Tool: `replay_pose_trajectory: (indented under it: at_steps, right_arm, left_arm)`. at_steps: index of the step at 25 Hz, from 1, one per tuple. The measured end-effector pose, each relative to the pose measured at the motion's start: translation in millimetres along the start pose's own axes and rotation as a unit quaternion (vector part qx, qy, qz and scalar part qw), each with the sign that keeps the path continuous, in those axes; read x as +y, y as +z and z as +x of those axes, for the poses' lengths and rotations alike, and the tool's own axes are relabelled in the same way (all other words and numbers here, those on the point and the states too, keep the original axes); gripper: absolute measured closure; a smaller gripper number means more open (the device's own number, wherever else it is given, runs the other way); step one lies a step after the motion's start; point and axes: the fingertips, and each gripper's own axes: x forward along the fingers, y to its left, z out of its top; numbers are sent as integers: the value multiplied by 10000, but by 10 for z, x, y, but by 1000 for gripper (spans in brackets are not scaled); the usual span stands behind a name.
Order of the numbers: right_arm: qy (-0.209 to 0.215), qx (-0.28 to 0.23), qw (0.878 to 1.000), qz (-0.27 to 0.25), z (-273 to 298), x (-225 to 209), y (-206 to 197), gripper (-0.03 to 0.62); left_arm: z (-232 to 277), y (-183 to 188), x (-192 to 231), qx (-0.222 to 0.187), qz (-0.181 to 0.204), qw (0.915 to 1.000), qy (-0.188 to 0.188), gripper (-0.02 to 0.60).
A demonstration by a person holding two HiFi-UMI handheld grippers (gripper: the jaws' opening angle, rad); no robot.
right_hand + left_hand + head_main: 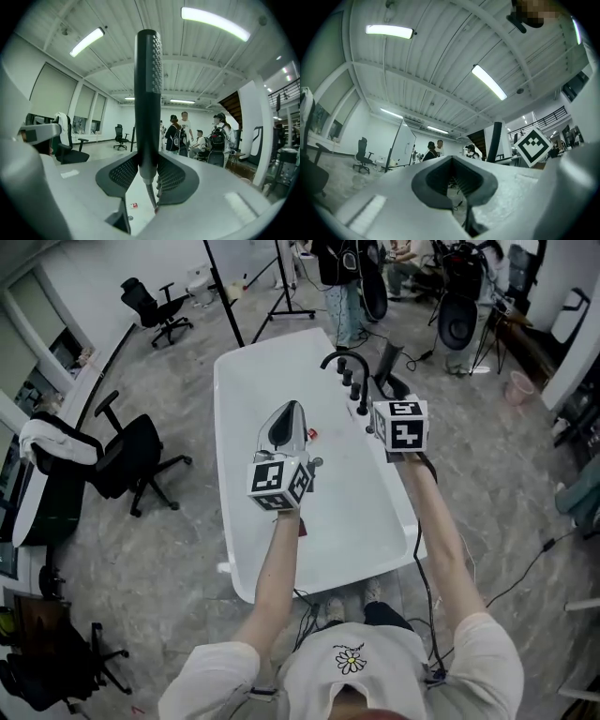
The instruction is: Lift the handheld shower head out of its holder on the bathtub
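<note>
Studio room, white tub [246, 390] | right tongs [148, 174] clamped on shower head [147, 93] at its handle, head upright toward 12 o'clock, hose [150, 199] trailing at 6 | left tongs [451, 161] closed, empty, raised over tub | faucet [345, 360] at tub's 1 o'clock rim | lift looks done; nothing evidently left.
</note>
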Motion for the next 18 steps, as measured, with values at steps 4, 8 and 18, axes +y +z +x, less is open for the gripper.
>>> replay_pose_trajectory:
  at_steps: [4,8,18]
  right_arm:
    - [14,-322,9995,-46,-665,277,321,447]
    - [15,-678,9977,-5,-1227,485,403,447]
    - [218,-1091,9937,101,-1914,790,465,447]
  left_arm:
    - [-284,400,-236,-127,111,9998,-77,580]
    - [-548,609,-472,-256,223,9994,-109,580]
    - [-830,687,-748,-224,357,9991,-79,580]
